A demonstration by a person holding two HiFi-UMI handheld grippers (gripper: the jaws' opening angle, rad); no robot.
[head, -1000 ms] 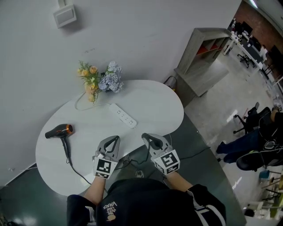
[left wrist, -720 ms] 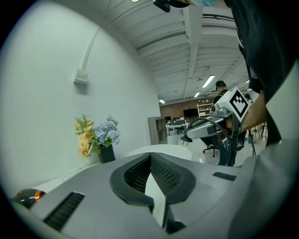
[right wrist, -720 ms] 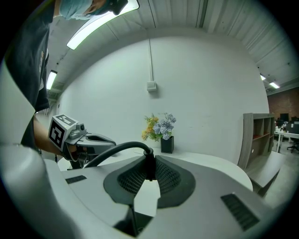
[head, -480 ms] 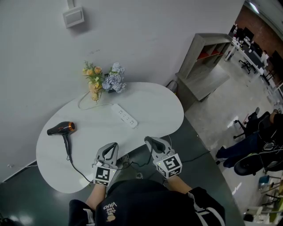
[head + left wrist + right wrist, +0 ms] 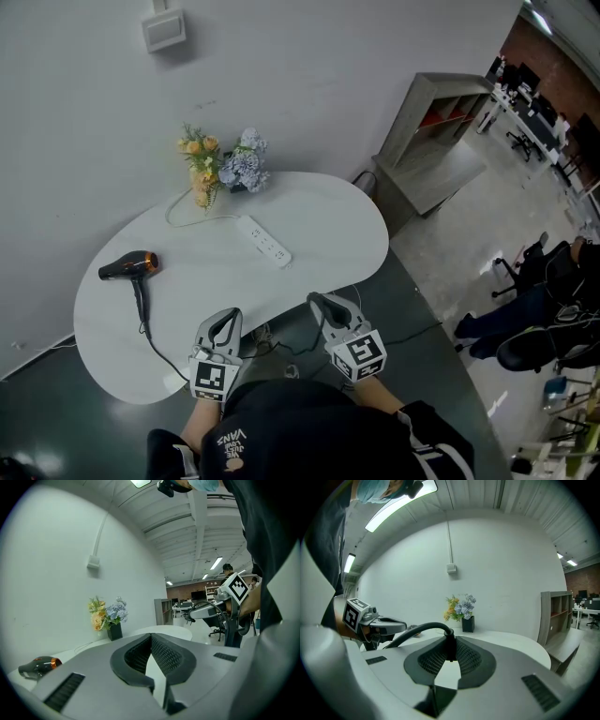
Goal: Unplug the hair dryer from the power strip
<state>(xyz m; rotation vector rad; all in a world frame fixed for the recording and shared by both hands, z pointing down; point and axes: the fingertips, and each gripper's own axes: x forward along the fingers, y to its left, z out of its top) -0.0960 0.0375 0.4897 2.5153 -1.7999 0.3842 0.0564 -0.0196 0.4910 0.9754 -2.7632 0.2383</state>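
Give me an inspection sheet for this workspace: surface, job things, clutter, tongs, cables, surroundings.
Surface: white rounded table.
Job's things: hair dryer lying at the left; power strip mid-table, no plug seen in it.
Clutter: flower vase by the wall.
Grippers: left tongs shut, empty; right tongs shut on the dryer's plug.
Cables: black dryer cord runs off the near edge; white strip lead loops near the vase.
Surroundings: grey shelf unit; wall box.
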